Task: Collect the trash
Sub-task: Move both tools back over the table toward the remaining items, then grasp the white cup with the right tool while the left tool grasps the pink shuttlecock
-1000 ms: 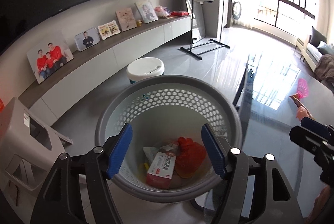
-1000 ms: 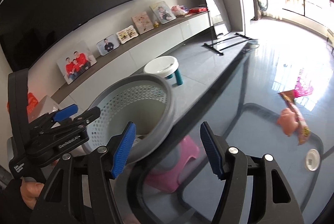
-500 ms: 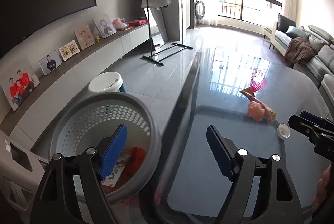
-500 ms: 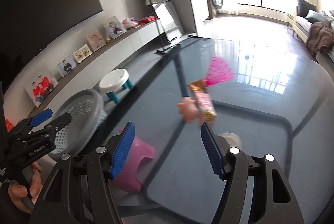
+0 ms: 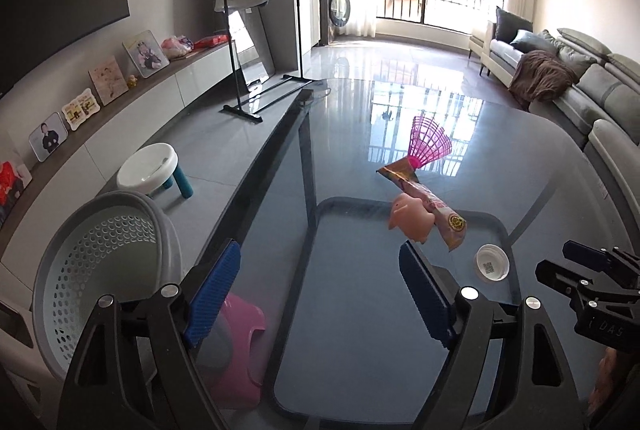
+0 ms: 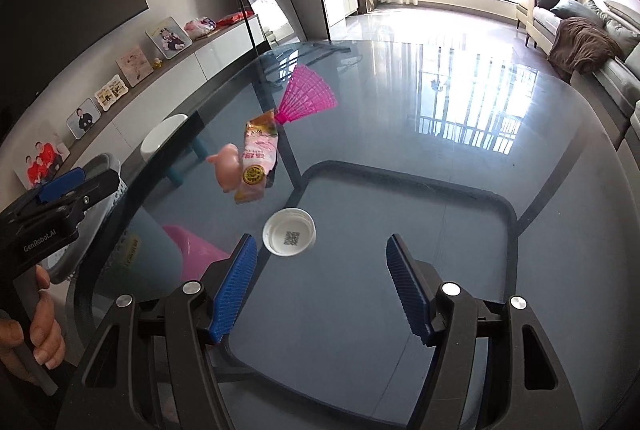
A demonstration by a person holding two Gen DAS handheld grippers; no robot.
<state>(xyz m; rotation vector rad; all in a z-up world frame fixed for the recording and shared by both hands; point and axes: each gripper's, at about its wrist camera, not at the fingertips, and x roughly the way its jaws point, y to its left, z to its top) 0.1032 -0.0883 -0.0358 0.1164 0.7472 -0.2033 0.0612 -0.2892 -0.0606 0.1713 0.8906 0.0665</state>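
A grey perforated basket stands on the floor left of the glass table. On the table lie a pink pig toy, a pink snack wrapper, a pink folding fan and a white lid. My left gripper is open and empty above the table's left part. My right gripper is open and empty just short of the white lid, with the pig, wrapper and fan beyond it. The basket's inside is hidden.
A pink stool shows through the glass under the table. A white stool stands on the floor. A clothes rack stands behind it, a low cabinet with photo frames runs along the left wall, and a grey sofa is at right.
Both grippers swung right, away from the basket and over the glass table. The basket slid to the left edge of both views; the lid, pig and wrapper came closer.
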